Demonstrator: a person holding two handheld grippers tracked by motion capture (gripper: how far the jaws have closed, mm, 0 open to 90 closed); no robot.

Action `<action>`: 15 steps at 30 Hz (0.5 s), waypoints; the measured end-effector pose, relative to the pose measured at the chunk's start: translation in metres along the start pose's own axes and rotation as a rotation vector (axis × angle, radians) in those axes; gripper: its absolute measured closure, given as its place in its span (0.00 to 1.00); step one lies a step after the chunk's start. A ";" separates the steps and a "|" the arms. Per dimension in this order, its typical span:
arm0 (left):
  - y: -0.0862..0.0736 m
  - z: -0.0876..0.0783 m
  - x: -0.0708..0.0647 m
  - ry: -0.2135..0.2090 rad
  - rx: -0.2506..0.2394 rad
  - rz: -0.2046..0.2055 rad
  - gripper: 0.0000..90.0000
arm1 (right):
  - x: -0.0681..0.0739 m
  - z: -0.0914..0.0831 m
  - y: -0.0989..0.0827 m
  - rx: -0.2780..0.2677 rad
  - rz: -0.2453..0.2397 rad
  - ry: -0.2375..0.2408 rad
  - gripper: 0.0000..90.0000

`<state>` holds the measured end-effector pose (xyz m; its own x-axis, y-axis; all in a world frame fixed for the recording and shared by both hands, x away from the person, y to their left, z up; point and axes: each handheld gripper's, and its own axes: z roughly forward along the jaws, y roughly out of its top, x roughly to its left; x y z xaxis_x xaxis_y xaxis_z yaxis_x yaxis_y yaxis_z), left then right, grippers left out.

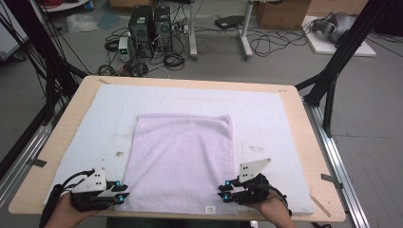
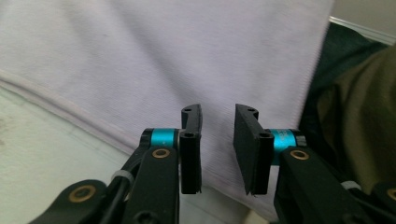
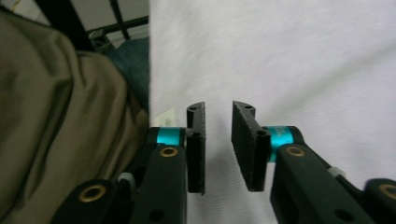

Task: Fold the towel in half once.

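A pale lilac towel (image 1: 183,156) lies flat on the white mat (image 1: 266,114), its near edge at the table's front. My left gripper (image 1: 124,192) sits at the towel's near left corner, jaws pointing right toward the cloth. My right gripper (image 1: 223,190) sits at the near right corner, jaws pointing left. In the left gripper view the left gripper (image 2: 218,109) stands open just above the towel (image 2: 163,56), with nothing between the pads. The right gripper view shows the right gripper (image 3: 218,106) likewise open over the towel (image 3: 280,56).
The mat covers most of the wooden table (image 1: 190,80). Black frame posts (image 1: 332,71) stand to the right and left of the table. Computer towers (image 1: 149,23) and cables lie on the floor beyond. The person's trousers (image 3: 56,116) are just past the front edge.
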<state>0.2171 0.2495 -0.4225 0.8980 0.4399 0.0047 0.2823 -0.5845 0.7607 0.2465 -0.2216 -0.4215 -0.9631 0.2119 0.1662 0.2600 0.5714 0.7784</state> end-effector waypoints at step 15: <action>0.049 0.035 0.094 0.140 -0.056 -0.102 0.82 | -0.113 -0.014 0.048 -0.002 0.082 -0.301 0.72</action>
<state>0.3274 0.2387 -0.4075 0.8092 0.5874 0.0130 0.3465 -0.4949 0.7969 0.3670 -0.2295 -0.3944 -0.8750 0.4823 0.0421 0.3355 0.5413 0.7710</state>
